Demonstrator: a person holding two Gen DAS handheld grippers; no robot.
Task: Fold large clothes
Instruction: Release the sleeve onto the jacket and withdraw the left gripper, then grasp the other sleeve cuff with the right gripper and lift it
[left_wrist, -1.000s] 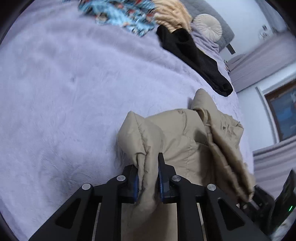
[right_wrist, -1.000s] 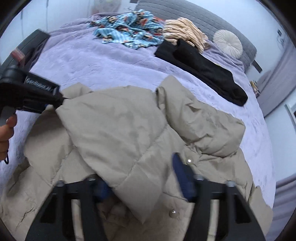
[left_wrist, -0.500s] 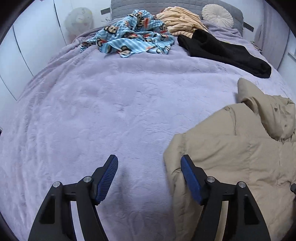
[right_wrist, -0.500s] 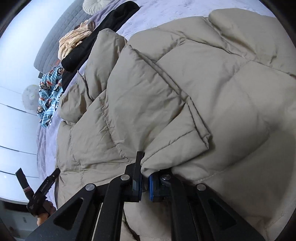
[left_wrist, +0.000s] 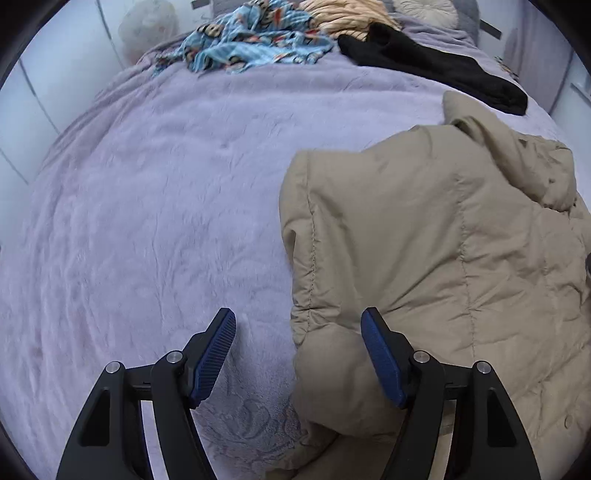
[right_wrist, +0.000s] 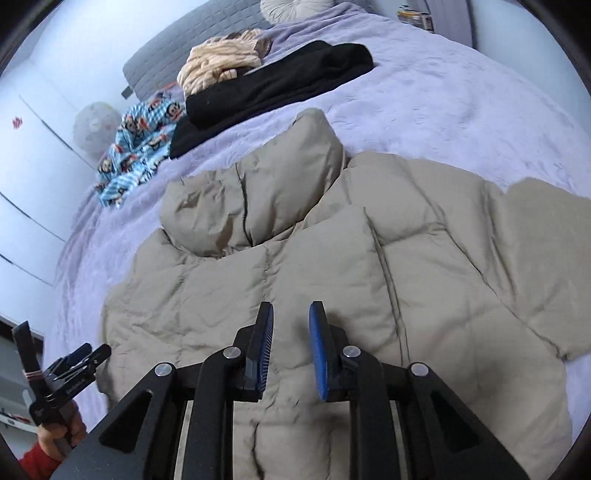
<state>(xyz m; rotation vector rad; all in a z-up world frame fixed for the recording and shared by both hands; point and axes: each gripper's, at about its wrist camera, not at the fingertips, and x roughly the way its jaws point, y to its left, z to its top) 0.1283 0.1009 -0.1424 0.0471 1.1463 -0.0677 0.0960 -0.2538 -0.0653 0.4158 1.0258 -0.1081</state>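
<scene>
Both claws we find released: left gripper gapes wide over the jacket's edge, right gripper, jaws just parting slightly, grips nothing. Beyond them we note the tan puffer jacket on the lilac bedspread, black garment farther off.

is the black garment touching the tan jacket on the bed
Apart. The right wrist view shows a strip of purple blanket between the black garment and the tan jacket.
</scene>
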